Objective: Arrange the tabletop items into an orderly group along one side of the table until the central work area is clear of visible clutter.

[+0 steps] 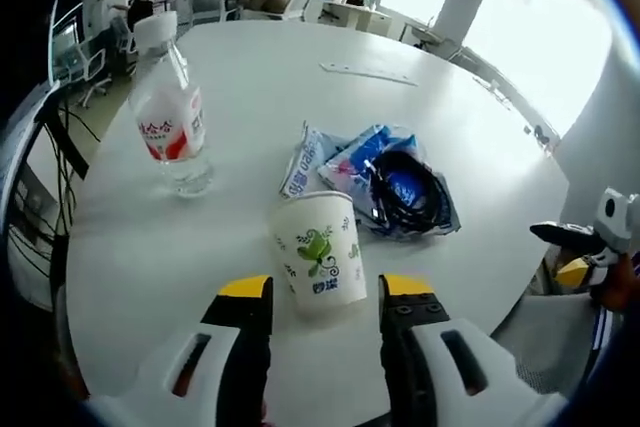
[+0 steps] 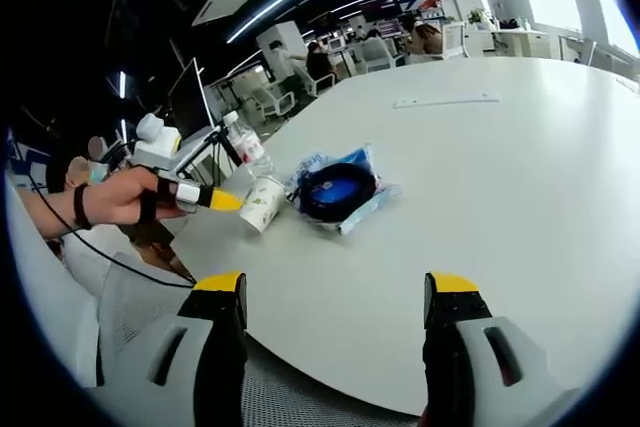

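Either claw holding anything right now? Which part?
Nothing held. The left claw is open, its jaws either side of the paper cup at its lower half, not visibly clamped. The right claw is open over bare table.

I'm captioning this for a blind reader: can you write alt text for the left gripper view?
The open left gripper faces a paper cup on a white table. Behind the cup lie a blue packet with a black cable coil, and a water bottle stands left.
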`<state>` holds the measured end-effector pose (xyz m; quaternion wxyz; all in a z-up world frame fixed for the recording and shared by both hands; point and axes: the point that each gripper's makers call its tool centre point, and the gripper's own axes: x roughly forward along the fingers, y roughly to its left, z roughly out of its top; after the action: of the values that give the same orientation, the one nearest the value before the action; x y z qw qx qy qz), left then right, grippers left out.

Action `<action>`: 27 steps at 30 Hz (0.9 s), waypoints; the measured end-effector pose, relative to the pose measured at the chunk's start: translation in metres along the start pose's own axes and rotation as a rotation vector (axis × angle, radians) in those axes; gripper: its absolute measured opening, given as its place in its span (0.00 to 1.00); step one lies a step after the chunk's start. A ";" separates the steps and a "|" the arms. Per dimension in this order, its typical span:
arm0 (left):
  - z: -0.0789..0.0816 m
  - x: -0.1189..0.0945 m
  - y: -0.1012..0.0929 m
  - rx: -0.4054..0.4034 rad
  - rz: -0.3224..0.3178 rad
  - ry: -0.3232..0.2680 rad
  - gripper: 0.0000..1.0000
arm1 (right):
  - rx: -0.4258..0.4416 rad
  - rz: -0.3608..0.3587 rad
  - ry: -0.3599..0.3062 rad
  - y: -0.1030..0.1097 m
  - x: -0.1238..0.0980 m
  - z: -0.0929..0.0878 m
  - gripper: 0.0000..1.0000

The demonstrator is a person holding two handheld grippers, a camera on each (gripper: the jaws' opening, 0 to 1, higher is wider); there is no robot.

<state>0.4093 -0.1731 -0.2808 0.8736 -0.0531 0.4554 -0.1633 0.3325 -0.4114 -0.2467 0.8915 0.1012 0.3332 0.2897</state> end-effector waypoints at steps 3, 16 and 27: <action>0.002 0.006 -0.001 -0.018 -0.008 0.008 0.45 | 0.003 -0.002 0.001 -0.001 0.000 0.000 0.71; -0.001 0.030 -0.001 -0.062 0.001 0.071 0.51 | 0.008 -0.003 0.005 -0.004 0.000 0.000 0.71; -0.009 0.042 0.001 -0.084 0.006 0.118 0.50 | 0.007 -0.005 0.004 -0.005 0.001 0.001 0.73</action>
<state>0.4247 -0.1853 -0.3193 0.8426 -0.0787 0.5128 -0.1444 0.3362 -0.4151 -0.2483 0.8912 0.1030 0.3365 0.2862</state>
